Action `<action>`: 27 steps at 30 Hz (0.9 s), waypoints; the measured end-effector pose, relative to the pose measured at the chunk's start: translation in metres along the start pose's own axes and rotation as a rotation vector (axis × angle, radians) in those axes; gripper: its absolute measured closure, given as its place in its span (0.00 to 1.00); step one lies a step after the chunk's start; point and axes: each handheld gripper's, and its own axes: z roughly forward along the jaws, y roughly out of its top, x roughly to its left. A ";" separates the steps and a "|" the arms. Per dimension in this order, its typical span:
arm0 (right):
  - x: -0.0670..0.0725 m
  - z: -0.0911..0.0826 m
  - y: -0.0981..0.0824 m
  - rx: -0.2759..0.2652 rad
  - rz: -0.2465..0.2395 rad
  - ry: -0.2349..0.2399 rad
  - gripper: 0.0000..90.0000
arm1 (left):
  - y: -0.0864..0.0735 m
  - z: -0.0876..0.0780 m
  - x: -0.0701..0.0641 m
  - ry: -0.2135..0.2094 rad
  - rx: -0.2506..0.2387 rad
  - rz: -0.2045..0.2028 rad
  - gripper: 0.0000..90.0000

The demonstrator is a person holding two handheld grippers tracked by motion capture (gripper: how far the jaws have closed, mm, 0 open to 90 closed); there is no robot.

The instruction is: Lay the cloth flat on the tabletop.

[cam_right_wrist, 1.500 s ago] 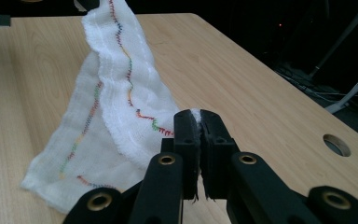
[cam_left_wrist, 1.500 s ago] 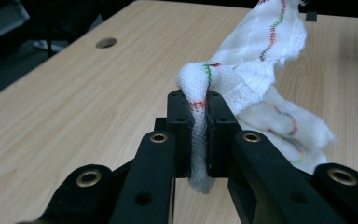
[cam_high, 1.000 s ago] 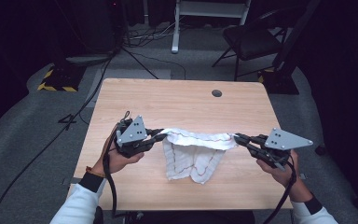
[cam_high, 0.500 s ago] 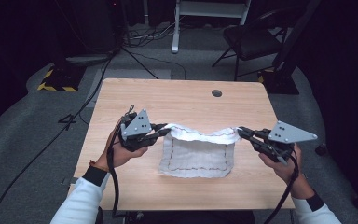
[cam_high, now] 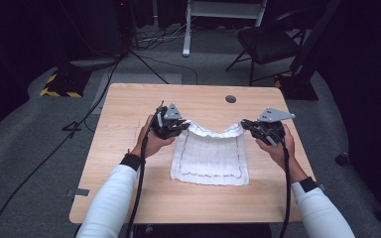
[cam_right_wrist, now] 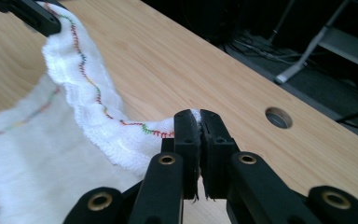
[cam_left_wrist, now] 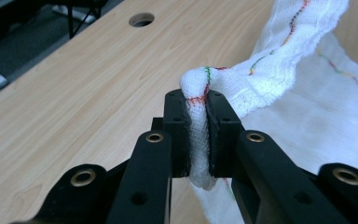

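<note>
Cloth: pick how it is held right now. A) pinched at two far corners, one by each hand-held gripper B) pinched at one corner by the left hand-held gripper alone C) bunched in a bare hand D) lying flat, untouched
A: the left hand-held gripper and the right hand-held gripper each clamp a far corner of the cloth, whose near part lies on the table.

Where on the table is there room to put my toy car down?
The far strip of the table, between the cloth and the hole, is bare. So are the left side beyond the left gripper and the near edge below the cloth. The middle is crowded: both grippers, the right gripper too, hold the cloth there.
</note>
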 end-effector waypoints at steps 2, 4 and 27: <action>-0.006 0.013 -0.004 0.025 0.018 -0.009 0.96 | -0.001 0.012 0.003 0.015 -0.005 0.010 0.89; -0.011 0.024 -0.007 0.050 0.034 -0.018 0.96 | -0.001 0.025 0.008 0.025 0.014 -0.002 0.88; -0.020 0.052 -0.042 0.206 0.081 -0.062 0.39 | -0.048 0.044 0.005 0.080 0.210 -0.064 0.23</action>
